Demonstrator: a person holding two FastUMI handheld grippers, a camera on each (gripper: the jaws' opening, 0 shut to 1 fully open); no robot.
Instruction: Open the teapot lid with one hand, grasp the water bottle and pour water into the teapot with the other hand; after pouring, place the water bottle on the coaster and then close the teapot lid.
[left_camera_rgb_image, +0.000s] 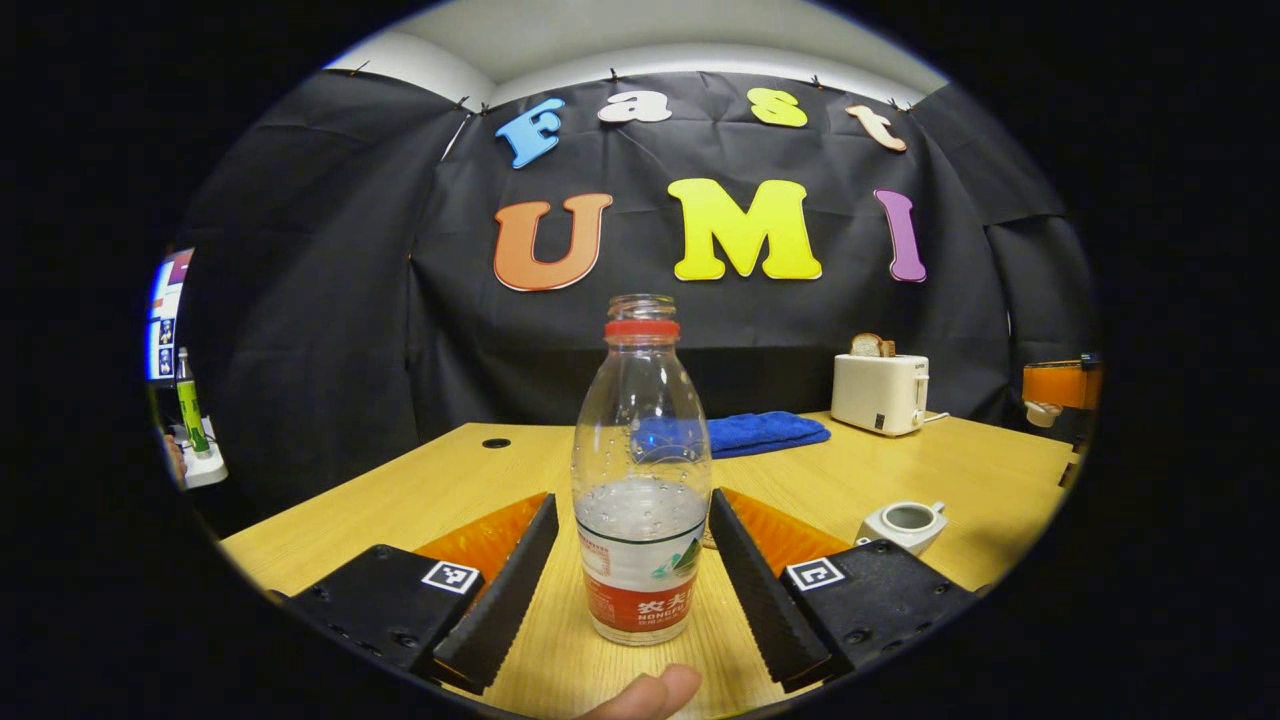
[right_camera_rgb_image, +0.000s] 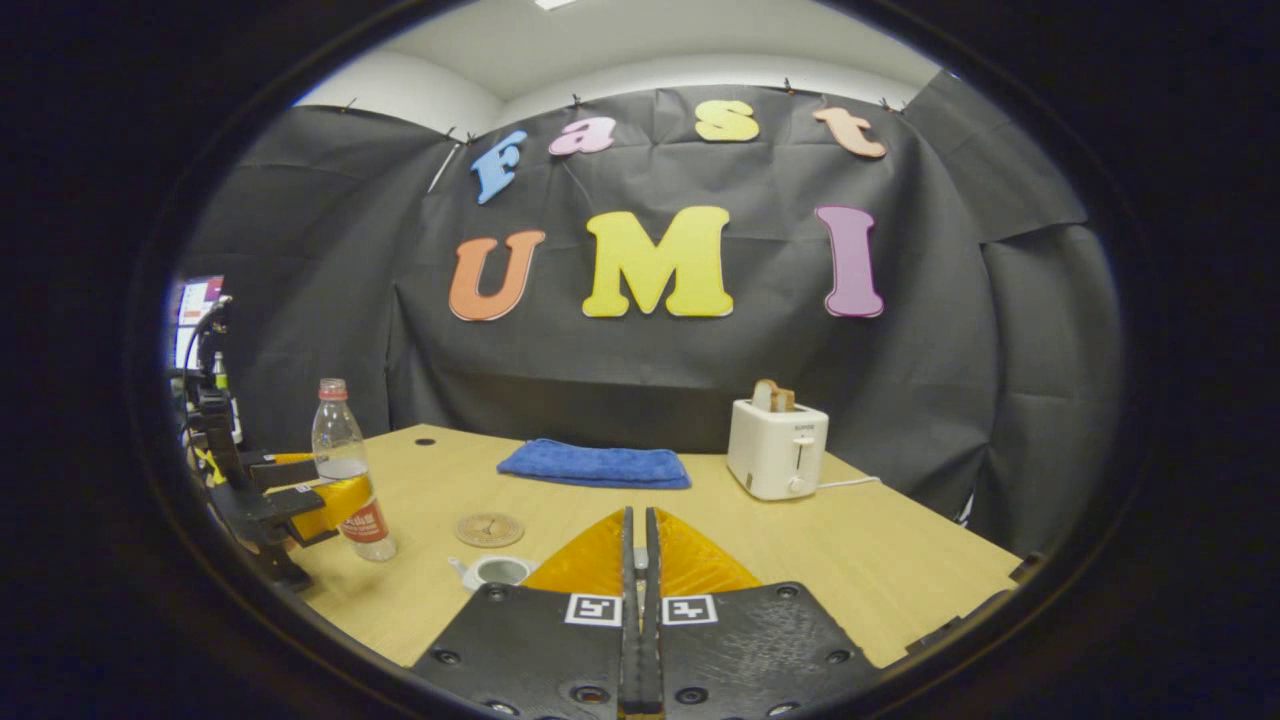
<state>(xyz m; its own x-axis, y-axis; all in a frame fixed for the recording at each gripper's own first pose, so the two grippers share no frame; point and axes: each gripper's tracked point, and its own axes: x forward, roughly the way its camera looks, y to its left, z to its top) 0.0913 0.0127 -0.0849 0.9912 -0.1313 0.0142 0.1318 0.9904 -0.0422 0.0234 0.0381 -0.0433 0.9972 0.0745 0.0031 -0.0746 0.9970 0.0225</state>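
Fingertip (left_camera_rgb_image: 650, 692) of the person was seen at the bottom edge of the left gripper view. Left gripper (left_camera_rgb_image: 633, 570) was held wide open, jaws flanking the water bottle (left_camera_rgb_image: 641, 480) on both sides with a gap each side, so no grip was made. Bottle was standing upright on the wooden table (left_camera_rgb_image: 820, 480), uncapped, roughly a third full.

Right gripper (right_camera_rgb_image: 637, 560) was pressed nearly shut; a small pale piece seemed to be nipped between the jaws, possibly the lid, but this could not be confirmed. Teapot (right_camera_rgb_image: 492, 571) was sitting just below and left of it, mouth open. Coaster (right_camera_rgb_image: 489, 529) was lying just behind the teapot, bare.

Further back, a blue towel (right_camera_rgb_image: 595, 465) and a toaster (right_camera_rgb_image: 777, 449) were set near the wall.

Risks as judged: an off-centre closure could knock the bottle over, and with no cap water would be spilled. Wet plastic could slip when tilted. Teapot mouth is small, so overshoot is likely if the tilt is rushed.
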